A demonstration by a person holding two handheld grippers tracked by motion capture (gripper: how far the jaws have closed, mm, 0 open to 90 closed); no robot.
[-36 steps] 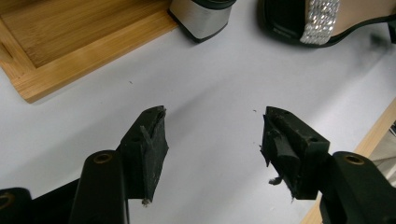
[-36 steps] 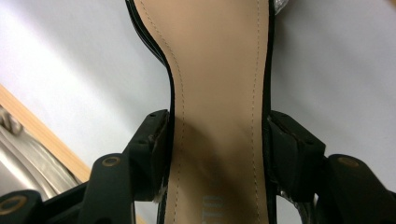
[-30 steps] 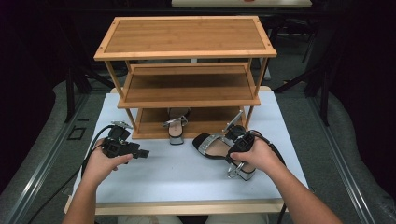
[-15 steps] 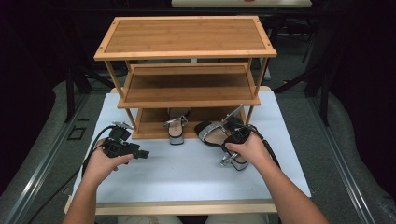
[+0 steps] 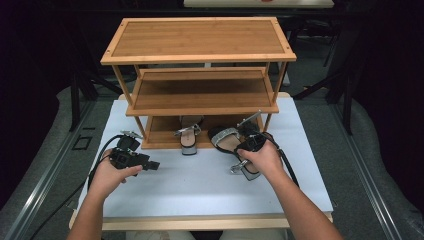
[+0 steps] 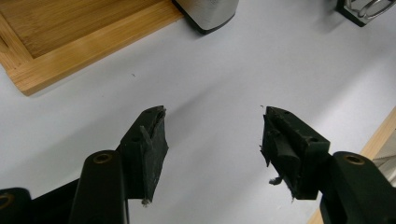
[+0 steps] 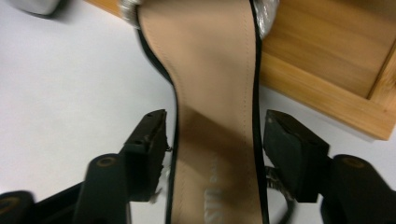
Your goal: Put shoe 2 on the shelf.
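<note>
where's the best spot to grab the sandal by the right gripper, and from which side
Grip the sandal across the narrow waist of its insole, coming from the heel end along its length. The sole pinches in there, so the two side edges fit between the right gripper jaws, which straddle that spot, having just opened, not pressing. The toe with its silver strap already points toward the rack.

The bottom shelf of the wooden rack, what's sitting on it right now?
On the bottom shelf one silver sandal rests with its heel overhanging, and the second sandal's toe reaches it. The middle shelf covers the back.

Left claw (image 6: pixel 212 140) agape over white table (image 6: pixel 224 74) (bamboo shelf (image 6: pixel 70 42) beyond)
</note>
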